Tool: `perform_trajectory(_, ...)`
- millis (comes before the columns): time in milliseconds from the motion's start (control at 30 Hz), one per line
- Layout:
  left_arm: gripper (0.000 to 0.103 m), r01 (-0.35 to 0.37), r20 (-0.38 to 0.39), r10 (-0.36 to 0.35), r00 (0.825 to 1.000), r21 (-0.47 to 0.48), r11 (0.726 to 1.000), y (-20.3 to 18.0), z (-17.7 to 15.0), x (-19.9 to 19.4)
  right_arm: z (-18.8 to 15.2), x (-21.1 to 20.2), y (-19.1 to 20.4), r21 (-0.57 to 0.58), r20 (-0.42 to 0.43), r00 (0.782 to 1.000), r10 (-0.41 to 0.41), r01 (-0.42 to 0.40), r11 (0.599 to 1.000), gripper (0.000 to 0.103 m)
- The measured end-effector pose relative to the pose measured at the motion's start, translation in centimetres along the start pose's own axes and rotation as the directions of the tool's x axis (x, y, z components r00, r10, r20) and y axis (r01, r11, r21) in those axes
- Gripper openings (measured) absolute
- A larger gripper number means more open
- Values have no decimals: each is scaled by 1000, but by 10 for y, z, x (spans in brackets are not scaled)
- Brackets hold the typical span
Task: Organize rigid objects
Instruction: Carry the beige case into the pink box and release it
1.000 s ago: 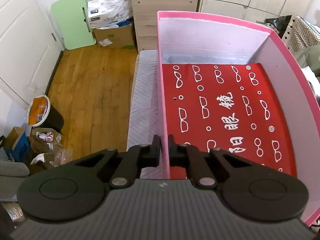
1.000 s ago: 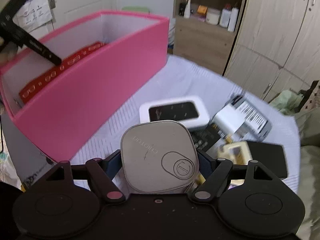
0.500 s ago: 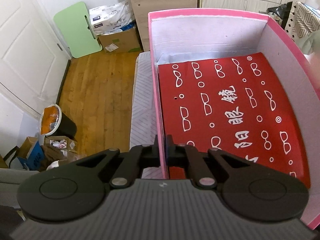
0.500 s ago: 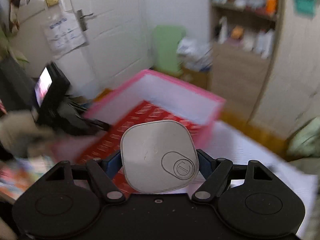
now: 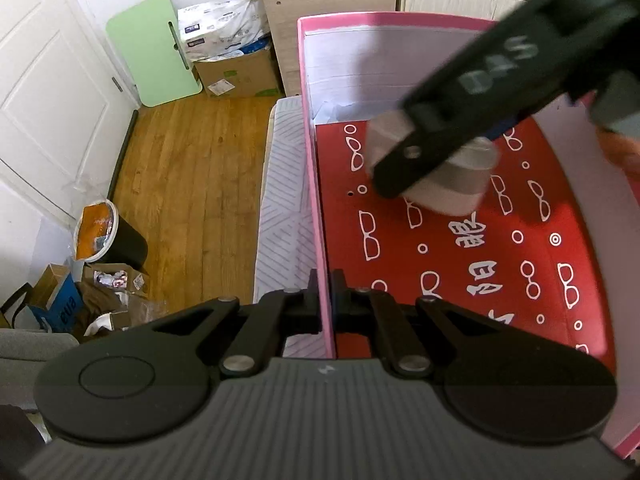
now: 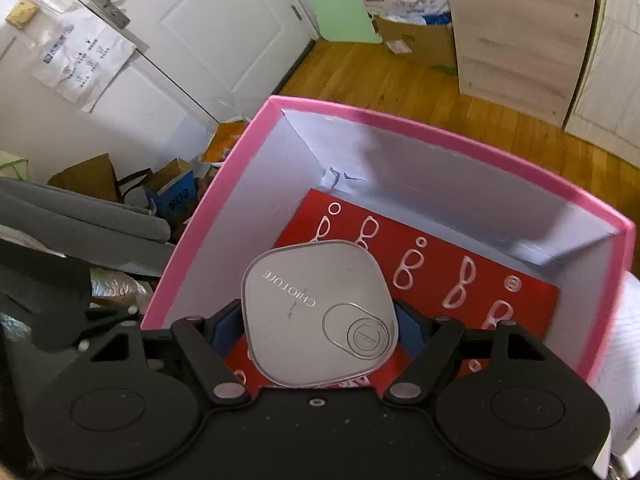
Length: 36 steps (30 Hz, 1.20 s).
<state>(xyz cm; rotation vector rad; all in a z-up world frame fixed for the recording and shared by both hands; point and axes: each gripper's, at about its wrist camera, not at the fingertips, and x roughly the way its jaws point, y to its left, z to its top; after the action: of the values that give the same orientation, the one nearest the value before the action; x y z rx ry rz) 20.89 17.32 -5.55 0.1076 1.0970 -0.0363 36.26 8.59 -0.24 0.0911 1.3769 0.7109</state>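
L gripper is clamped tight on the near left wall of the pink box, while R gripper, jaws wide, grips the grey rounded case above the red glasses-print box inside, toward its far left corner.

I see a bed with a white, grey-patterned cover carrying the pink box, which sits at its edge above the wooden floor. Inside the box a red card printed with white glasses lies flat on the bottom.
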Motion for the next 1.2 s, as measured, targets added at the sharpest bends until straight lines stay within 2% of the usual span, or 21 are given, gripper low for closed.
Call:
perform_trajectory(167,3,-1,2,1,1000,-4,1000,0,-1,-1,6,21,2,34,-24,1000,-10,11,999,82)
perform_trajectory(300,3,1,1,-1,1000,-9,1000,1,0,-1,10,35,7,11,-29,998,-62,63,998,81)
perform_trajectory(567,3,4,3,-4,1000,-7,1000,0,0,-1,14,33,-7,107,9,1000,-22,21,994,82)
perform_trajectory(667,3,3,4,-3,1000,-3,1000,0,-1,-1,9,26,-8,97,20,1000,1,-2,995,87)
perform_trajectory(833,3,9,5,-9,1000,-12,1000,3,-2,0,-2,-17,2,26,132,991,21,-25,999,88)
perform_trajectory(1033,3,22,13,-22,1000,-27,999,6,-2,0,-36,-80,10,-58,244,968,62,-49,997,88)
perform_trajectory(1133,3,13,21,-12,1000,-14,1000,4,-3,-1,-60,-109,4,-91,300,952,60,-34,995,88)
perform_trajectory(1200,3,9,23,-8,1000,-9,1000,3,-4,-1,-78,-126,-2,-97,347,938,30,4,995,88)
